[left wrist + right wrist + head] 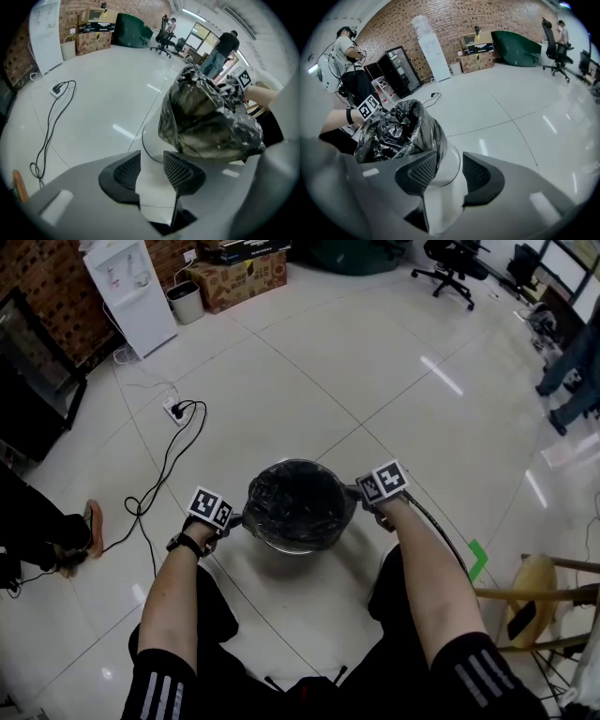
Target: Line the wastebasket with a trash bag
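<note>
A round white wastebasket (298, 546) stands on the floor between the person's knees, with a black trash bag (295, 502) spread inside it and folded over its rim. My left gripper (236, 519) is at the basket's left rim and my right gripper (361, 495) at its right rim. In the left gripper view the left gripper (152, 168) is open, the basket's white wall (151, 140) just beyond the pads and the crumpled bag (206, 117) above it. In the right gripper view the right gripper (449, 173) is open beside the bag-covered rim (429, 136).
A power strip with a black cable (176, 409) lies on the tiled floor to the far left. A water dispenser (131, 292), a small bin (186, 303) and a cardboard box (234, 277) line the back wall. A wooden stool (539, 587) stands at the right, and another person's foot (92, 521) at the left.
</note>
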The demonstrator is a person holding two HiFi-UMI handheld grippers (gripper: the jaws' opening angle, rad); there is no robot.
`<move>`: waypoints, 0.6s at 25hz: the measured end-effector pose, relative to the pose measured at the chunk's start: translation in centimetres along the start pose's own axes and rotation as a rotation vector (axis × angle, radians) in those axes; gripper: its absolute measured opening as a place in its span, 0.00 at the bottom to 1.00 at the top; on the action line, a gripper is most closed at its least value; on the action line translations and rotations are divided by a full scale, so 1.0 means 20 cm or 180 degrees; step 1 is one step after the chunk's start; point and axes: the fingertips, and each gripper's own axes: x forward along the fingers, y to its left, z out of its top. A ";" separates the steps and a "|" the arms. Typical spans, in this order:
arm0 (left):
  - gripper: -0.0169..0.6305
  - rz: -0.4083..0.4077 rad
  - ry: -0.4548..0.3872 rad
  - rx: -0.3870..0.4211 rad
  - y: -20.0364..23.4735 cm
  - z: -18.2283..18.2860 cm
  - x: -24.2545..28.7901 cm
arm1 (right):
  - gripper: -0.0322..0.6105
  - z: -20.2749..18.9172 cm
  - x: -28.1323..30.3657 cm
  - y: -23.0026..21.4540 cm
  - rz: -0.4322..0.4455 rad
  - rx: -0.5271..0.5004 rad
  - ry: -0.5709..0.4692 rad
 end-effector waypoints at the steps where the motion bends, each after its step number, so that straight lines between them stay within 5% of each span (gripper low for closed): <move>1: 0.26 0.0035 0.0047 0.0010 0.02 -0.05 -0.02 | 0.33 -0.01 -0.01 -0.01 0.0003 -0.0005 0.0005; 5: 0.26 0.0189 0.0024 0.0165 0.05 -0.11 -0.19 | 0.33 0.02 -0.07 -0.03 0.0059 0.0030 -0.0055; 10: 0.26 0.0177 -0.0172 0.0739 -0.22 0.03 -0.40 | 0.33 -0.03 -0.10 -0.02 0.0124 0.0078 0.0008; 15: 0.31 -0.0034 -0.0311 0.0722 -0.56 0.03 -0.35 | 0.33 -0.05 -0.18 0.04 0.0280 0.0162 -0.0052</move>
